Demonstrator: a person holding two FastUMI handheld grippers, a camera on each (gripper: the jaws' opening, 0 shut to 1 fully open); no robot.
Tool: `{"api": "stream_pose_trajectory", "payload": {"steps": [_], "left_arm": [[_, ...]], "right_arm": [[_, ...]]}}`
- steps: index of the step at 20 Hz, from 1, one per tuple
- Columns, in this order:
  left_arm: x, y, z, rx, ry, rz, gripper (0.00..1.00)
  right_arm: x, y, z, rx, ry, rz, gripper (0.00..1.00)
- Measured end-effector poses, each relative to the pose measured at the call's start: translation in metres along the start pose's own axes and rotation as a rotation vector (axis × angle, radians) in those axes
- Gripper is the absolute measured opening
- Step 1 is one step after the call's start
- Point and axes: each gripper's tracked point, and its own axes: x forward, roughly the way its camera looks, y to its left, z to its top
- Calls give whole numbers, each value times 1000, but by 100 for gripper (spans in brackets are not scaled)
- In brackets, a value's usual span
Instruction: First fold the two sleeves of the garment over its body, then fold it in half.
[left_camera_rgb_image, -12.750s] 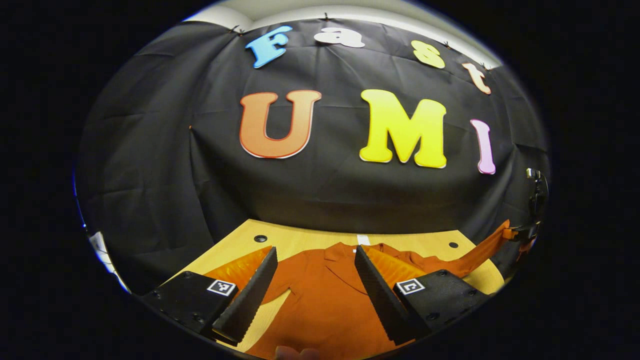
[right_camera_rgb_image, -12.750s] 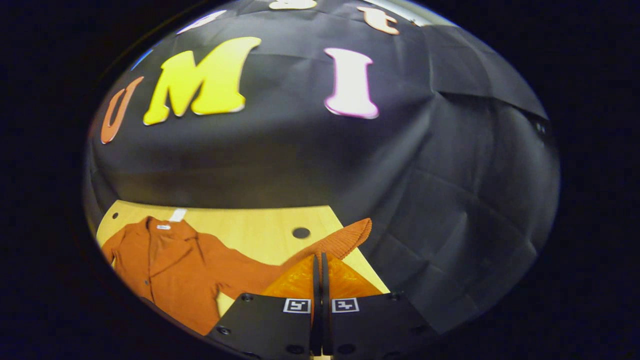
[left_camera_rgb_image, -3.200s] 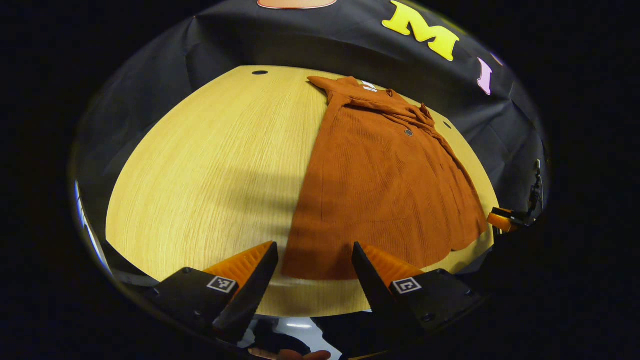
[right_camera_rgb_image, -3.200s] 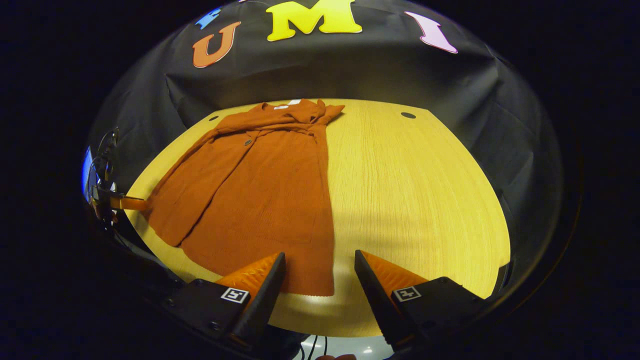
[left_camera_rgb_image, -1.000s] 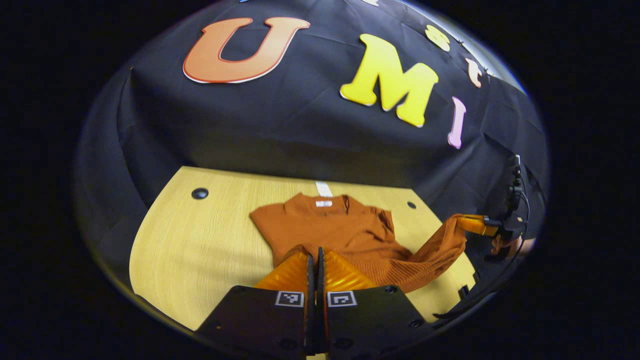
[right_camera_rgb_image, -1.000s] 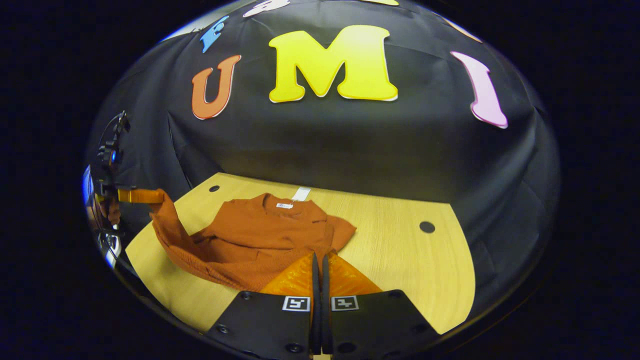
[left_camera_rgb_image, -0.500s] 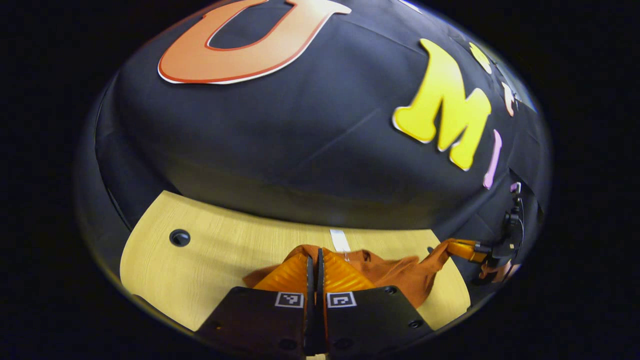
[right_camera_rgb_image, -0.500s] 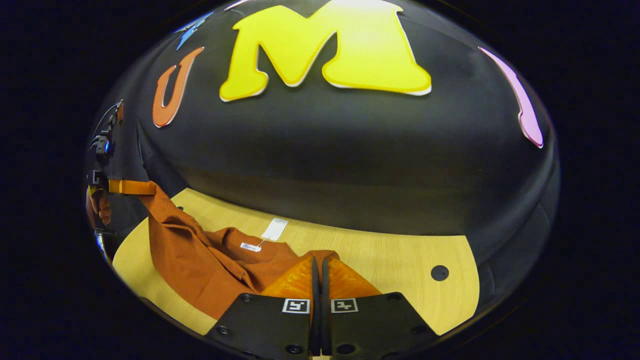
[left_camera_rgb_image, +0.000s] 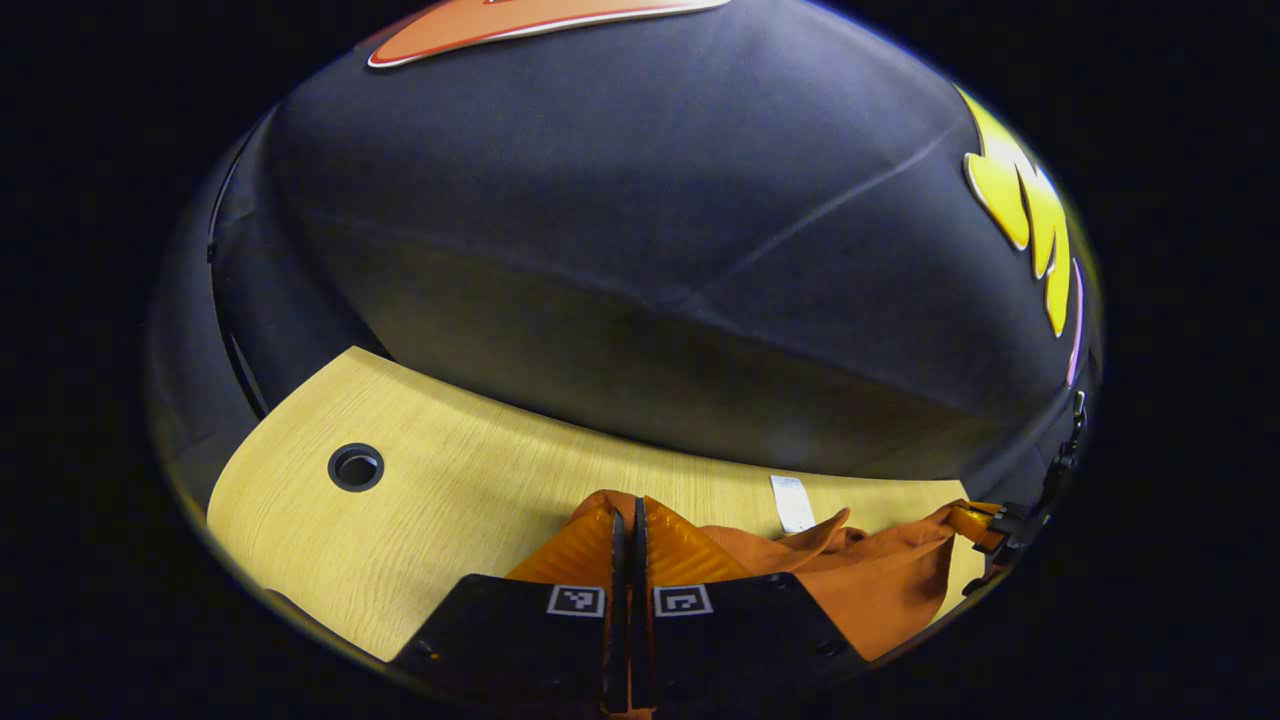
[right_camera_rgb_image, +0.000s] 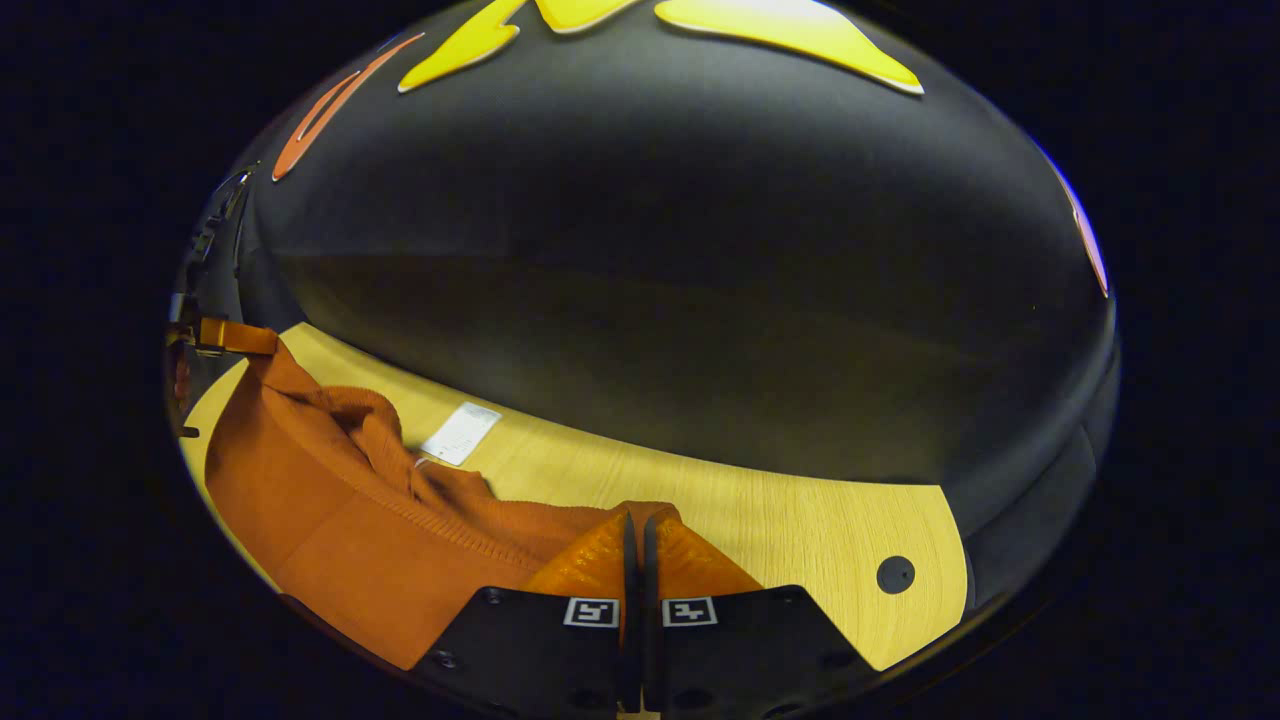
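Ribbed rust knit garment (right_camera_rgb_image: 330, 520), pinched hem, wood-grain table (right_camera_rgb_image: 800, 520)

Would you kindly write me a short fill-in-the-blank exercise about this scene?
1. The left gripper is ____ on the rust-orange knitted garment.
2. The right gripper is pinching the same ____.
3. The garment lies on a pale ____ table.
4. A small ____ tag lies beside the garment.

Answers: shut; garment; wooden; white

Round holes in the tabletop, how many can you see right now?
2 sightings: one hole left of the garment in the left gripper view, one hole near the right edge in the right gripper view. The garment may hide others.
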Motion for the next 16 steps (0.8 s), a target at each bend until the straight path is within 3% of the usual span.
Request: {"api": "stream_pose_trajectory", "payload": {"steps": [2, 5, 6, 8, 12, 14, 16], "left_arm": [[5, -3, -4, -13, 5, -11, 11], [-2, 1, 1, 29, -16, 29, 97], [-3, 0, 8, 36, -36, 25, 91], [-13, -9, 19, 53, -57, 11, 90], [-49, -32, 49, 84, -117, 3, 92], [-76, -41, 70, 93, -180, 9, 92], [-114, -52, 95, 130, -259, 22, 92]], "right_arm": [[-4, 0, 3, 13, 14, -29, 7], [-13, 1, 14, 31, -2, -50, 22], [-18, -1, 18, 33, -14, -67, 33], [-31, -5, 34, 54, -45, -76, 67], [-60, -8, 47, 59, -80, -96, 79], [-90, -1, 64, 63, -123, -85, 81], [-126, 5, 88, 45, -187, -82, 90]]}}
